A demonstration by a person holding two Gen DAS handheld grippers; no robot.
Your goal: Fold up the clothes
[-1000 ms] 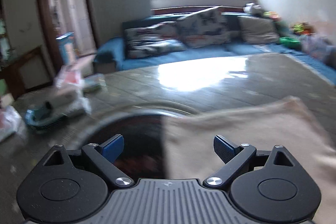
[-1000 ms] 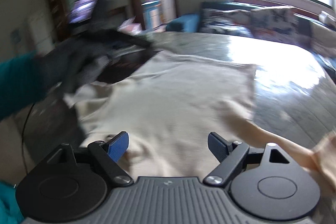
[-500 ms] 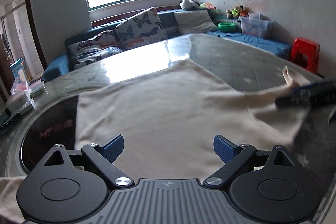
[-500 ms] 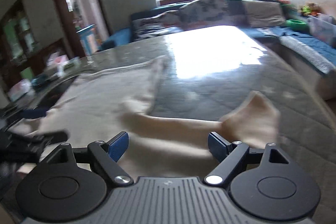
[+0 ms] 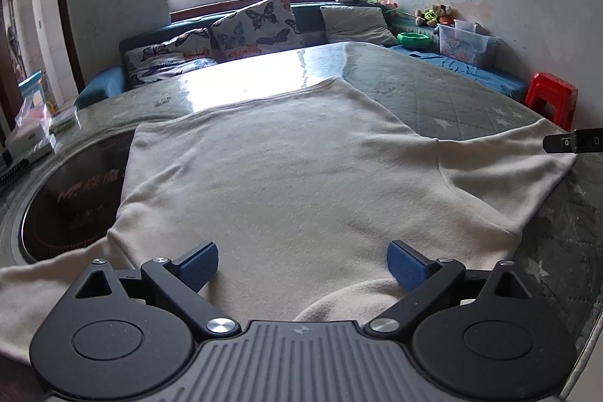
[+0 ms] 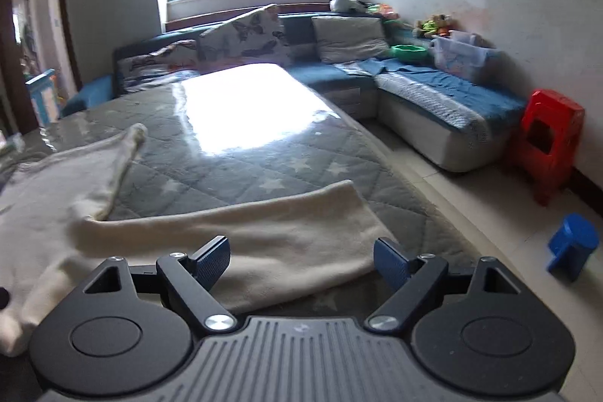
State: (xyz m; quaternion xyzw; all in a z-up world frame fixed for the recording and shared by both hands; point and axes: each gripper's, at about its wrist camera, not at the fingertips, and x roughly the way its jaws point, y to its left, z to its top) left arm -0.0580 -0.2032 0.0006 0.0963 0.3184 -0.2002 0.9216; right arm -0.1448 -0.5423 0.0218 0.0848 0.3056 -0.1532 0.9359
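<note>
Cream knit: the sweater (image 5: 301, 168) is lying spread flat on the quilted surface (image 6: 233, 153), ready for folding. I am holding the left tool (image 5: 302, 264) wide above its body, and the right tool (image 6: 301, 260) wide over its outstretched sleeve (image 6: 264, 232); neither is gripping cloth.

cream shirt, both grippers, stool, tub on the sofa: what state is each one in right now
cream shirt: spread flat on the table, unfolded, both sleeves out to the sides
right sleeve: flat near the table edge
left gripper: open, empty, over the shirt
right gripper: open, empty, over the right sleeve
red stool: upright on the floor
clear tub: lid on
</note>
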